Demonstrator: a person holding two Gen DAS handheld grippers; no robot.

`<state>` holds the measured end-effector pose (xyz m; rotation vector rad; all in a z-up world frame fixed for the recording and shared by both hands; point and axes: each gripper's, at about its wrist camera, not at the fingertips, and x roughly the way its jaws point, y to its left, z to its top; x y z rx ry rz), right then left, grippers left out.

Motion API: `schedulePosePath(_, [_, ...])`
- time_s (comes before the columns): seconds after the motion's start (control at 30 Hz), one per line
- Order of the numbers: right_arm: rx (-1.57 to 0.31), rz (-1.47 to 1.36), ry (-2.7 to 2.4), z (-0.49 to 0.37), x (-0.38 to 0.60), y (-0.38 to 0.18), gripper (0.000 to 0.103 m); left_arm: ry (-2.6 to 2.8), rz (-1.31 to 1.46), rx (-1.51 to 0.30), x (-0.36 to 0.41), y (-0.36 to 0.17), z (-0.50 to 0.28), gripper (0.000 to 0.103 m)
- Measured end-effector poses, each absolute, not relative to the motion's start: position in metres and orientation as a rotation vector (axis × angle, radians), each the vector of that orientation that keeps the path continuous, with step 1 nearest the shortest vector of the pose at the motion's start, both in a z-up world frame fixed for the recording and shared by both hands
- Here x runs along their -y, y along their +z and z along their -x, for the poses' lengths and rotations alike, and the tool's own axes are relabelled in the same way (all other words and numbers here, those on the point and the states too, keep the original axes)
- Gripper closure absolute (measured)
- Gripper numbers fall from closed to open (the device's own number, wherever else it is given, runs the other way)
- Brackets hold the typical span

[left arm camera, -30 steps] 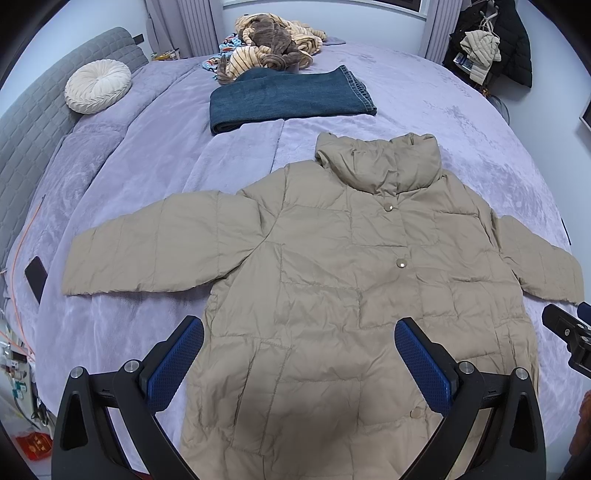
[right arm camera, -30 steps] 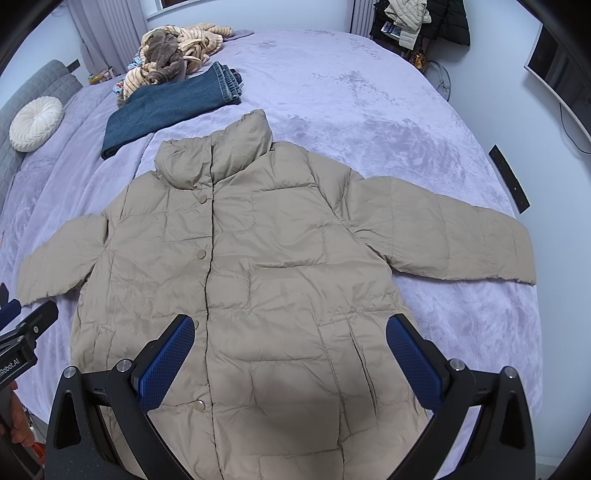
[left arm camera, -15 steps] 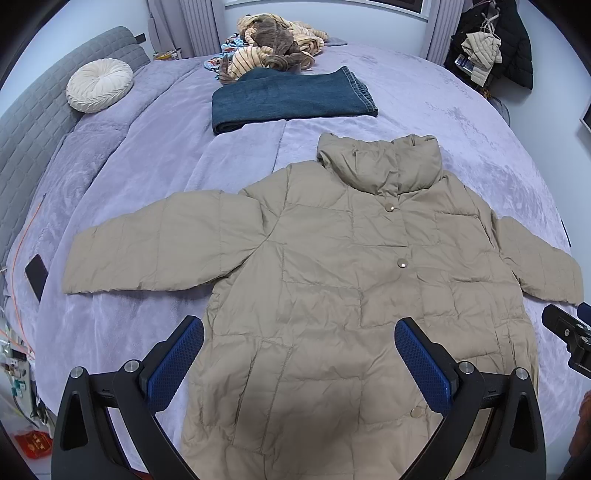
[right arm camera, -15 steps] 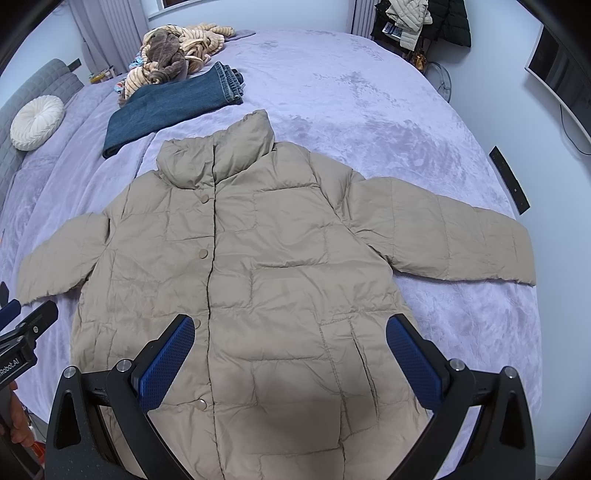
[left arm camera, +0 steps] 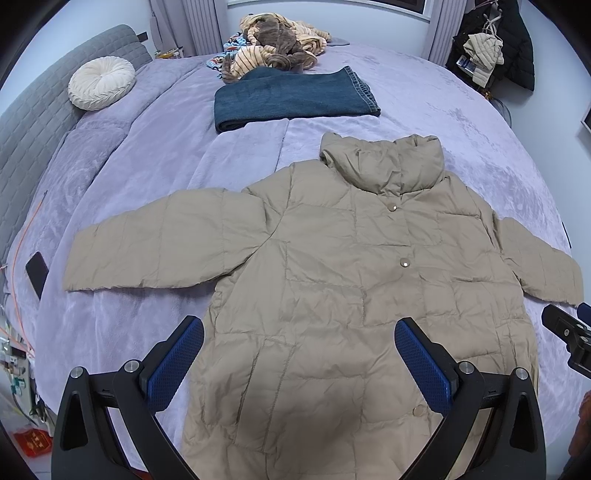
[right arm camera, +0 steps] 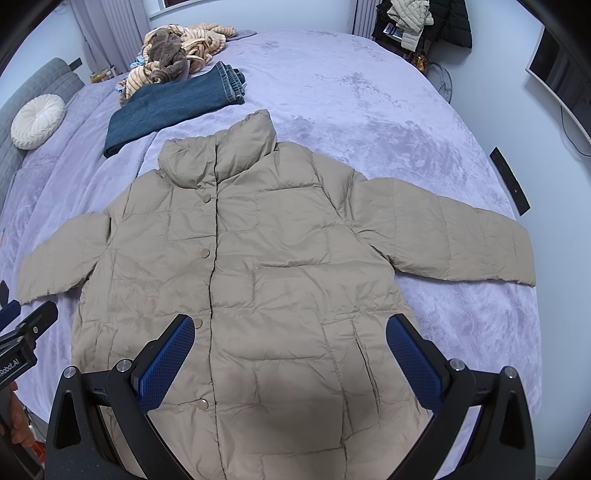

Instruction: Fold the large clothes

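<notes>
A beige quilted jacket (left arm camera: 332, 280) is being shown laid flat and face up on a lavender bedspread (left arm camera: 155, 155), with its front snapped shut, its collar (left arm camera: 384, 162) pointing toward the far side of the bed and both sleeves spread out to the sides. The left gripper (left arm camera: 298, 354) is being held above the lower part of the jacket, its blue-padded fingers (left arm camera: 173, 363) spread wide apart with nothing between them. The right gripper (right arm camera: 290, 350) is likewise being held over the hem area, its fingers (right arm camera: 413, 363) parted widely and gripping nothing; no contact with the fabric can be made out in either view. Folded dark blue jeans (left arm camera: 291, 98) are being seen lying beyond the collar, apart from the jacket, and a heap of striped and brown clothes (left arm camera: 273, 51) is being seen behind them. A round cream cushion (left arm camera: 101, 83) is resting near the grey headboard (left arm camera: 33, 122). A dark phone (left arm camera: 37, 273) is lying at the bed's edge beyond the end of one sleeve. Dark coats (right arm camera: 432, 18) are hanging in the far corner.
</notes>
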<state>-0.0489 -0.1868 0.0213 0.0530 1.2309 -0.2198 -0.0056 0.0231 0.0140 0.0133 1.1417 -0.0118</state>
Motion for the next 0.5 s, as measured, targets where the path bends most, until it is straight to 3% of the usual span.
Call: schedulePosePath(0.5, [-1.241,-0.076,-0.205,0.0471,0.1767,0.0141,0.000,-0.028,0.007,-1.155,-0.0310,0.0057,0.0049,0.000])
